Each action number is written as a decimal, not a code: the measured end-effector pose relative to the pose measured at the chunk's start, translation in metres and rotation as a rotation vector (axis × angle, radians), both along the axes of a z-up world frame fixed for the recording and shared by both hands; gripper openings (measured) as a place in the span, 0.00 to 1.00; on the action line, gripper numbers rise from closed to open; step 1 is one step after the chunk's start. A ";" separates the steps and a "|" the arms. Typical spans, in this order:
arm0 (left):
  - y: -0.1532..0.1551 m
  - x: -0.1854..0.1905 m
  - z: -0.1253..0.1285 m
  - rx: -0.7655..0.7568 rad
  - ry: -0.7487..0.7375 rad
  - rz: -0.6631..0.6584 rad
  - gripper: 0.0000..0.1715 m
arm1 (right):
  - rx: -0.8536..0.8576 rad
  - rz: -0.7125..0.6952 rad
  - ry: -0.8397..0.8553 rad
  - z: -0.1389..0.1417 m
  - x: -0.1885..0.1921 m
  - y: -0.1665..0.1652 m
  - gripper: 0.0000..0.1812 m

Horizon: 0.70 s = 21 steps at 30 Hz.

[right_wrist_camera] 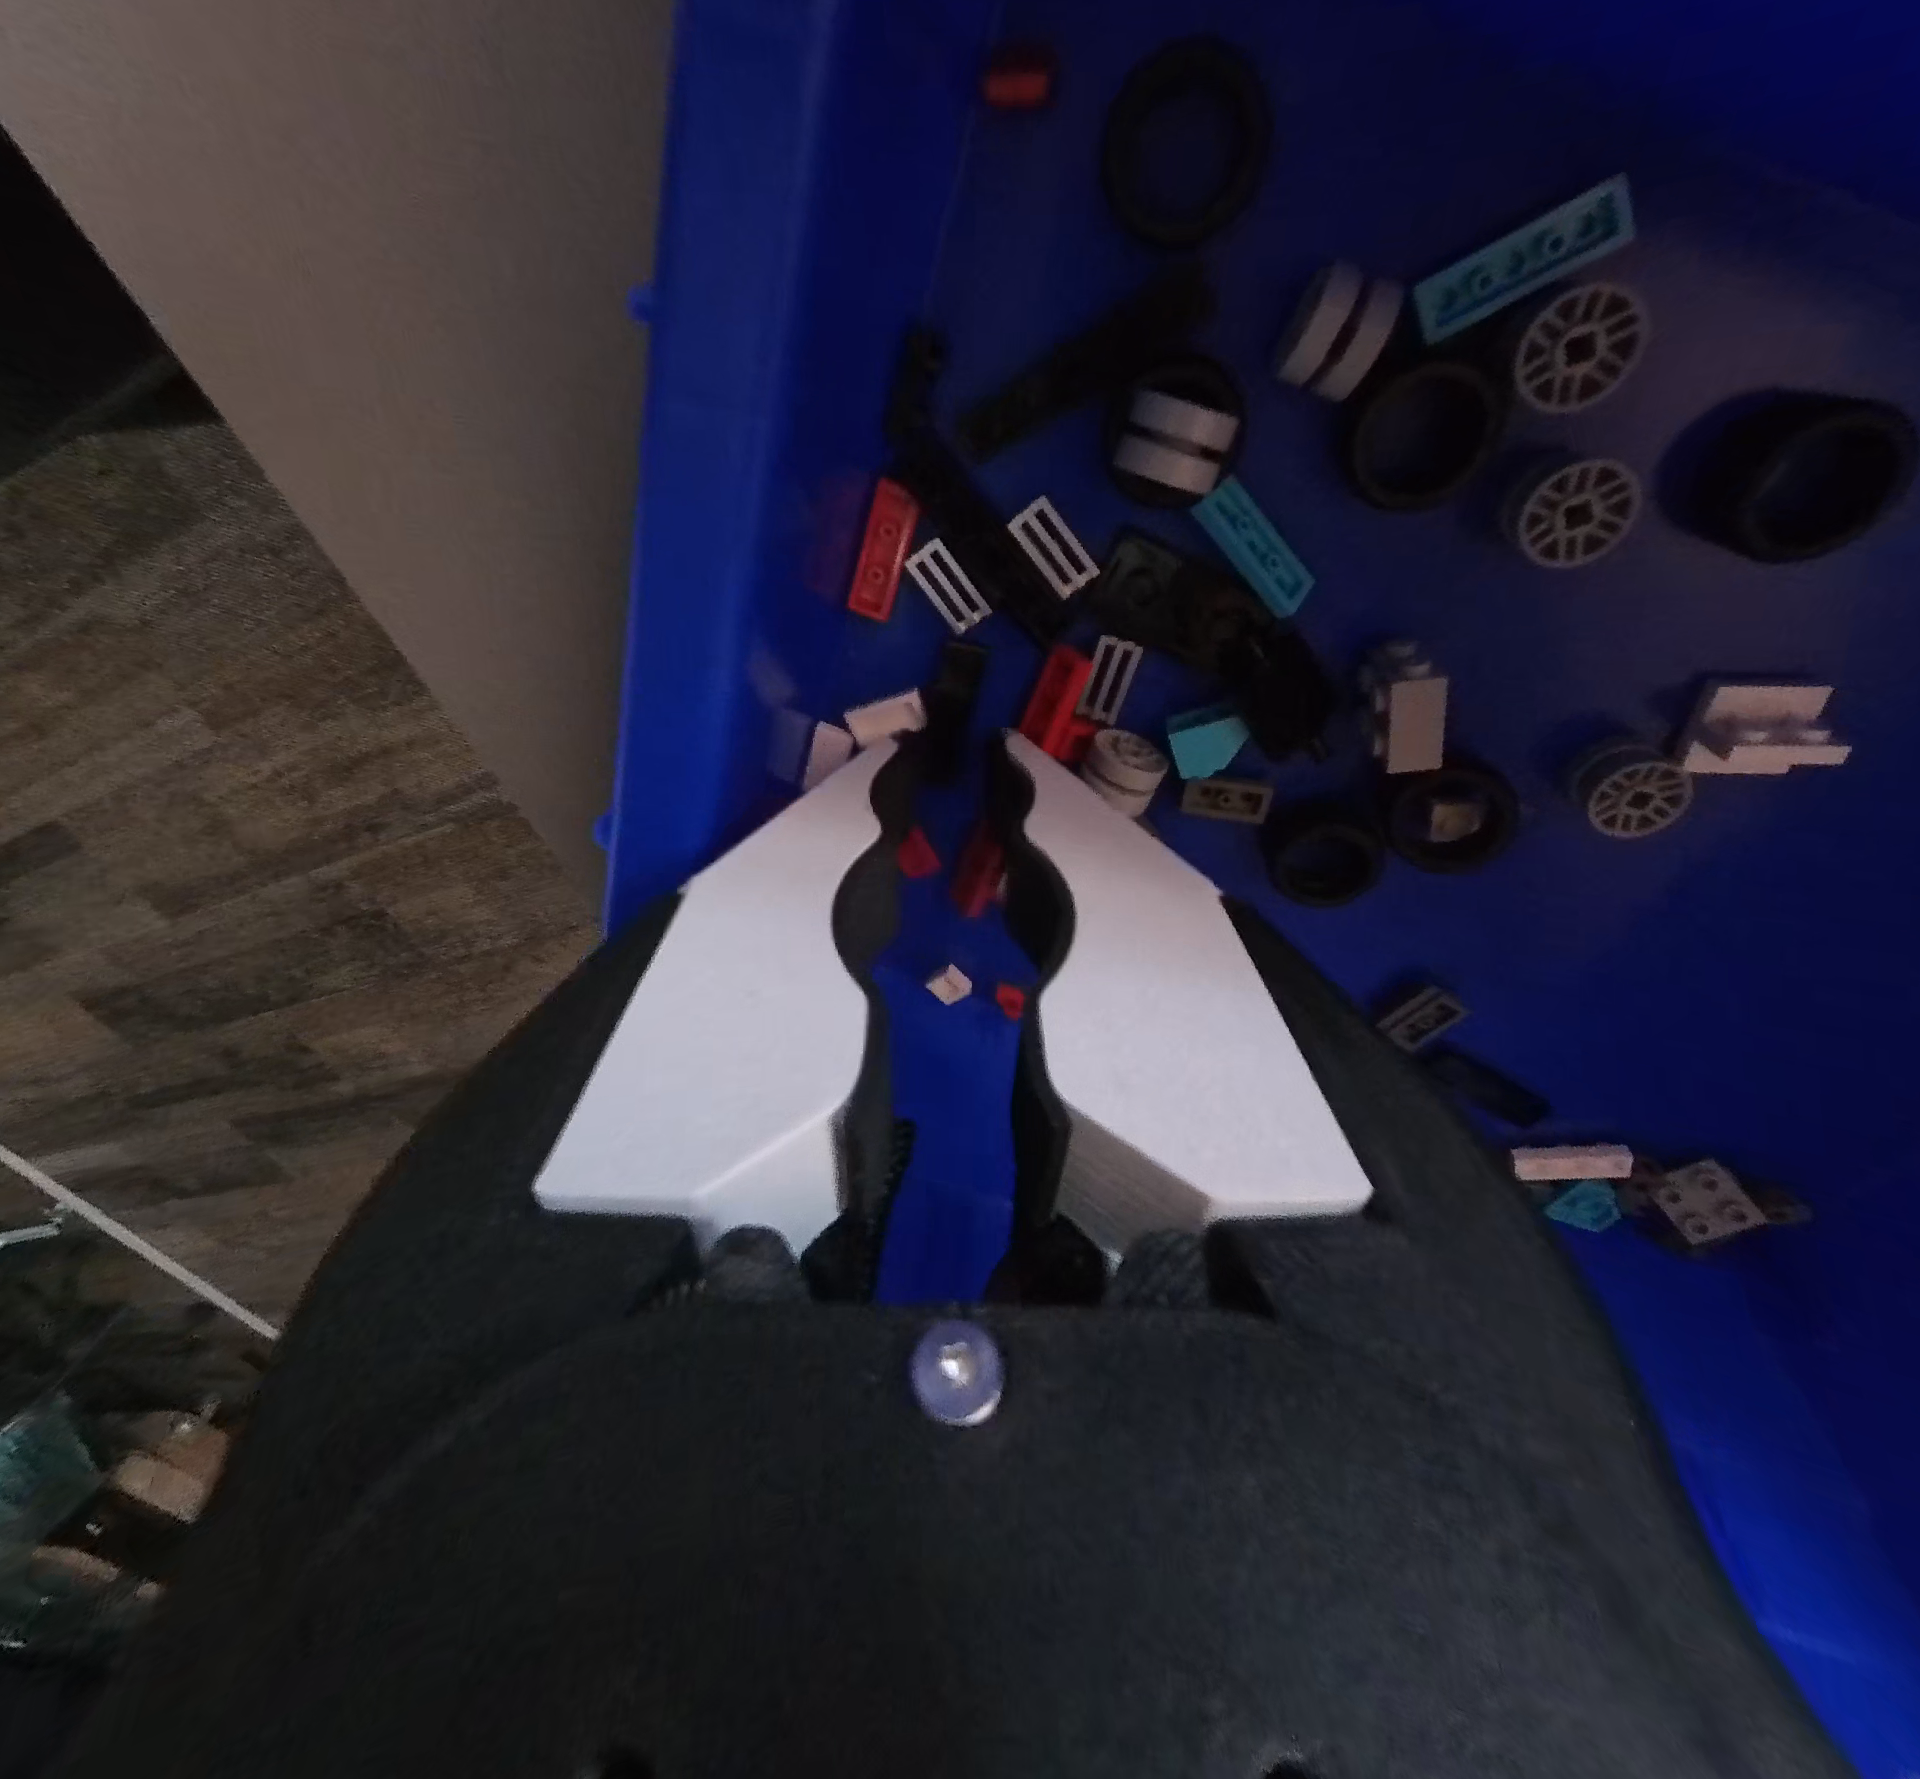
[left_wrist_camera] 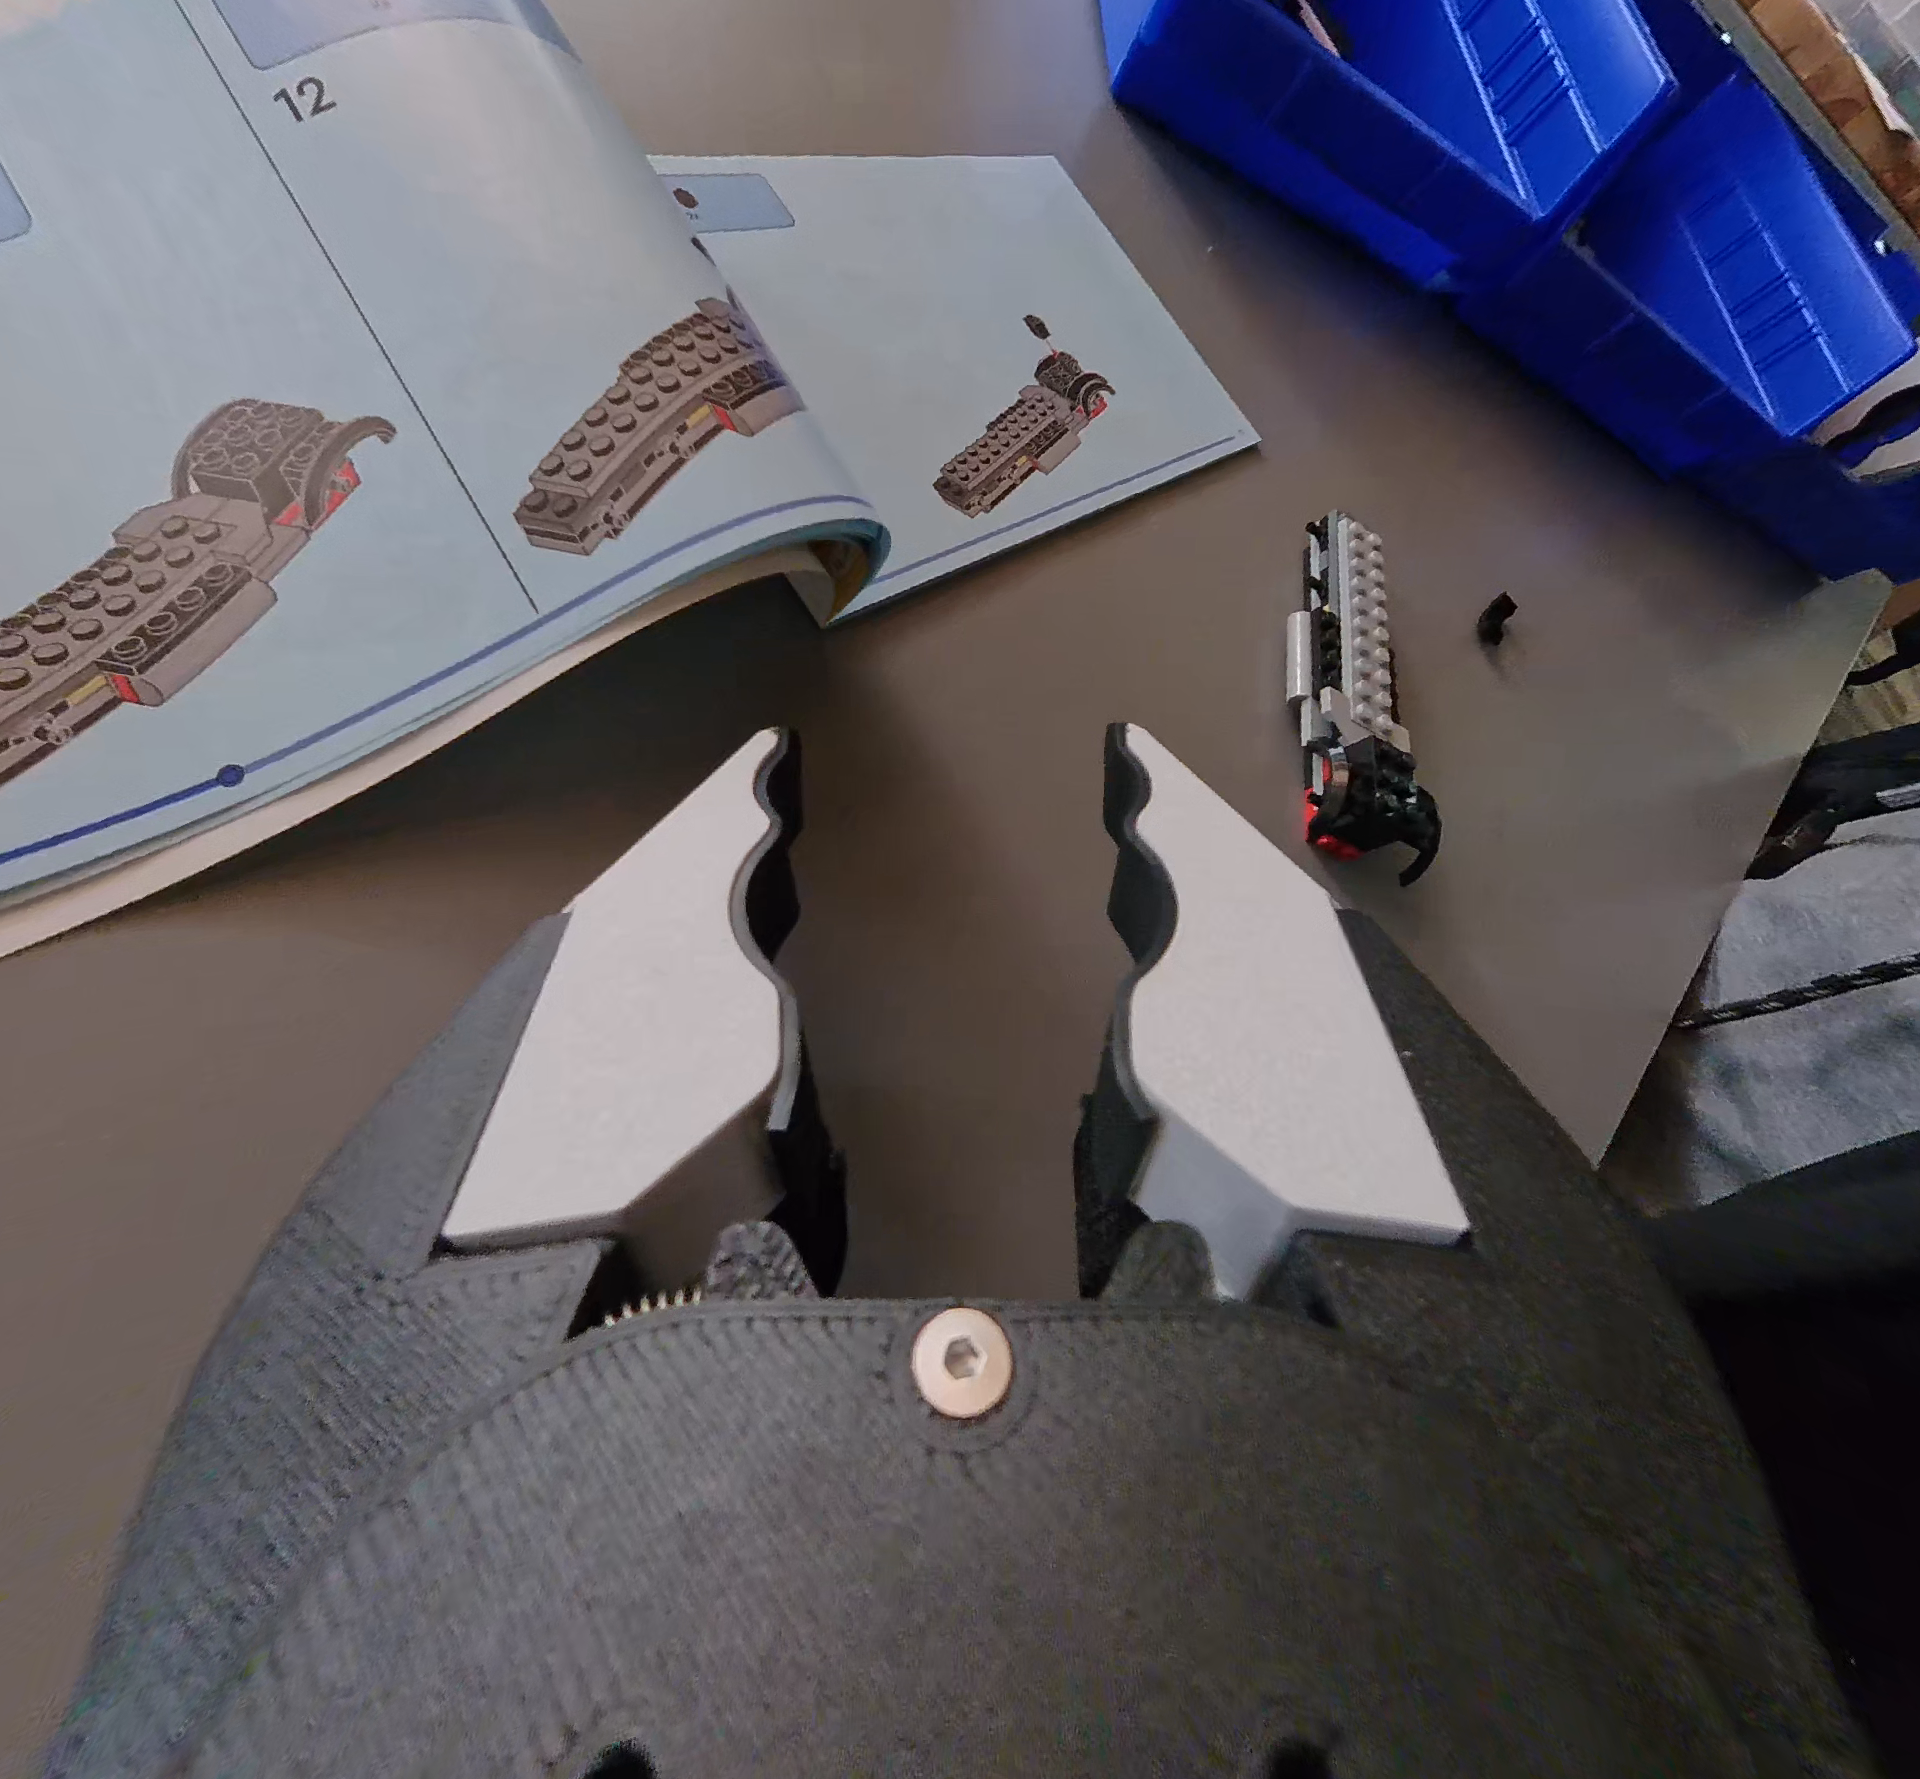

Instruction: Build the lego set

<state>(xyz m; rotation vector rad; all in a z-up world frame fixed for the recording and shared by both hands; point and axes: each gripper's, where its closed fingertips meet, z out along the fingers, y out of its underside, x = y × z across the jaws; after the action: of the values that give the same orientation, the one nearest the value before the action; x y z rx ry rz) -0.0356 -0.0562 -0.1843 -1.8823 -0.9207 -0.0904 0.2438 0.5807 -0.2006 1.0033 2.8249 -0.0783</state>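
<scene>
In the left wrist view my left gripper (left_wrist_camera: 951, 742) is open and empty, low over the grey table. A partly built grey, black and red lego model (left_wrist_camera: 1351, 690) lies on the table to its right, apart from it. A small black piece (left_wrist_camera: 1496, 615) lies further right. In the right wrist view my right gripper (right_wrist_camera: 951, 750) reaches down into a blue bin (right_wrist_camera: 790, 295) of loose parts. Its jaws stand a narrow gap apart. A small black piece (right_wrist_camera: 954, 695) sits between the fingertips, with blue floor showing beside it.
An open instruction booklet (left_wrist_camera: 364, 358) lies at the left of the table. Blue bins (left_wrist_camera: 1507, 98) stand at the back right, and the table edge (left_wrist_camera: 1714, 898) runs close on the right. The bin holds black tyres (right_wrist_camera: 1184, 140), grey wheels (right_wrist_camera: 1579, 347), teal plates (right_wrist_camera: 1522, 269) and red pieces (right_wrist_camera: 883, 545). My hands' fingertips stand some 70 cm from each other.
</scene>
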 end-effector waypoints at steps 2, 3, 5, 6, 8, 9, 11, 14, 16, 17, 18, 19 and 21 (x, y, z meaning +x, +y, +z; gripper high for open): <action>0.000 0.001 0.000 0.003 -0.001 -0.004 0.33 | 0.016 -0.003 -0.011 -0.003 0.001 0.002 0.11; 0.000 0.001 0.001 0.005 -0.001 -0.006 0.33 | 0.020 -0.001 -0.016 -0.004 0.001 0.001 0.10; 0.000 0.001 0.001 0.010 0.001 -0.008 0.33 | 0.038 0.006 -0.015 -0.006 0.000 0.002 0.10; 0.000 0.001 0.002 0.012 0.003 -0.008 0.34 | 0.042 0.006 -0.013 -0.005 -0.001 0.002 0.10; 0.000 0.001 0.002 0.017 0.004 -0.008 0.34 | 0.063 0.010 0.002 -0.006 -0.004 0.004 0.09; 0.000 0.001 0.003 0.018 0.004 -0.008 0.33 | 0.072 0.012 0.006 -0.007 -0.005 0.006 0.08; 0.000 0.001 0.003 0.020 0.005 -0.007 0.33 | 0.066 0.008 0.007 -0.007 -0.006 0.005 0.07; 0.000 0.001 0.003 0.023 0.005 -0.010 0.33 | 0.060 0.003 0.008 -0.007 -0.006 0.005 0.07; 0.000 0.002 0.004 0.030 0.008 -0.011 0.33 | 0.057 -0.009 0.019 -0.005 -0.007 0.004 0.07; 0.000 0.002 0.005 0.035 0.008 -0.011 0.34 | 0.056 -0.017 0.028 -0.002 -0.008 0.004 0.07; 0.000 0.002 0.006 0.041 0.011 -0.010 0.34 | 0.055 -0.026 0.042 0.004 -0.009 0.004 0.07; -0.001 0.002 0.007 0.049 0.011 -0.010 0.34 | 0.049 -0.037 0.062 0.011 -0.011 0.002 0.07; -0.001 0.002 0.009 0.063 0.010 -0.011 0.34 | 0.022 -0.063 0.117 0.030 -0.017 -0.004 0.07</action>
<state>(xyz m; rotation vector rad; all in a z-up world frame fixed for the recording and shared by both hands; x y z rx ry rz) -0.0338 -0.0572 -0.1758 -1.8280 -0.8912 -0.1151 0.2269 0.5763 -0.1707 1.1290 2.9047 -0.1167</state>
